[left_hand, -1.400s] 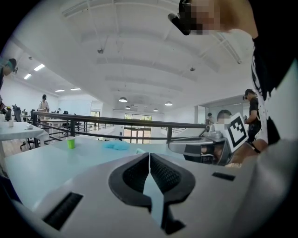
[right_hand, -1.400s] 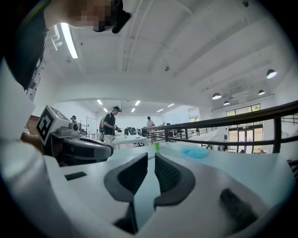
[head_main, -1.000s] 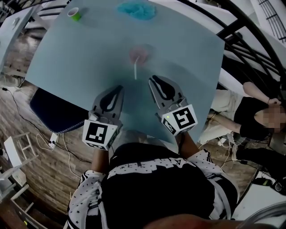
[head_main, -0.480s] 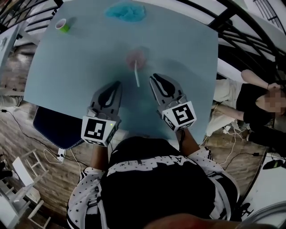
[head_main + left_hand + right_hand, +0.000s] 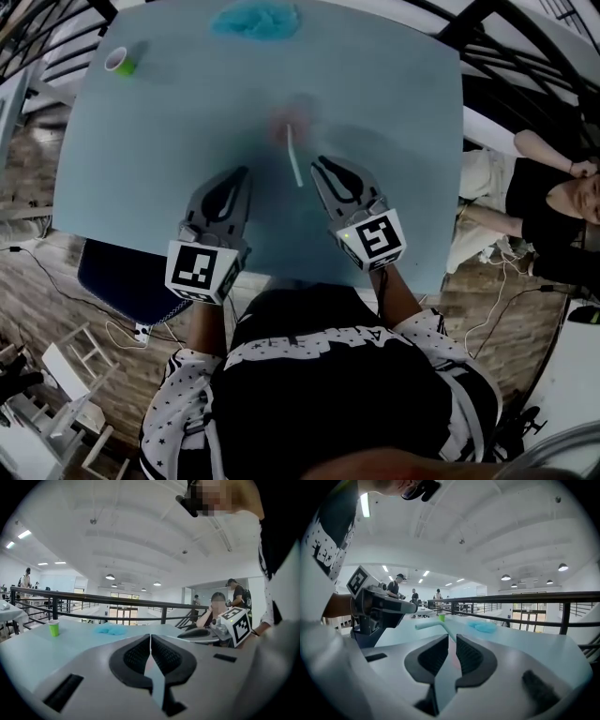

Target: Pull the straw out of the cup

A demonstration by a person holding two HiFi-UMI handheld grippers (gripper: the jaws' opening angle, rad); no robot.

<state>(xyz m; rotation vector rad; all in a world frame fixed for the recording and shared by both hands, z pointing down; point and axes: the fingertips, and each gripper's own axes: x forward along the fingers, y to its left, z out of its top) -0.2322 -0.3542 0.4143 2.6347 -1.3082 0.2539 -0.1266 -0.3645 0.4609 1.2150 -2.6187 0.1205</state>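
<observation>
Pink cup [image 5: 292, 120] sits central on the tabletop [image 5: 141, 150], straw [image 5: 294, 157] leaning towards the near edge; we should widen the barely parted right hand-held gripper [image 5: 319, 163] for the straw, bracing with the closed, empty left hand-held gripper [image 5: 244, 172]

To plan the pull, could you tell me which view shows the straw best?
The head view: the straw shows along its length. The right gripper view shows only its bent top; the left gripper view shows none.
</observation>
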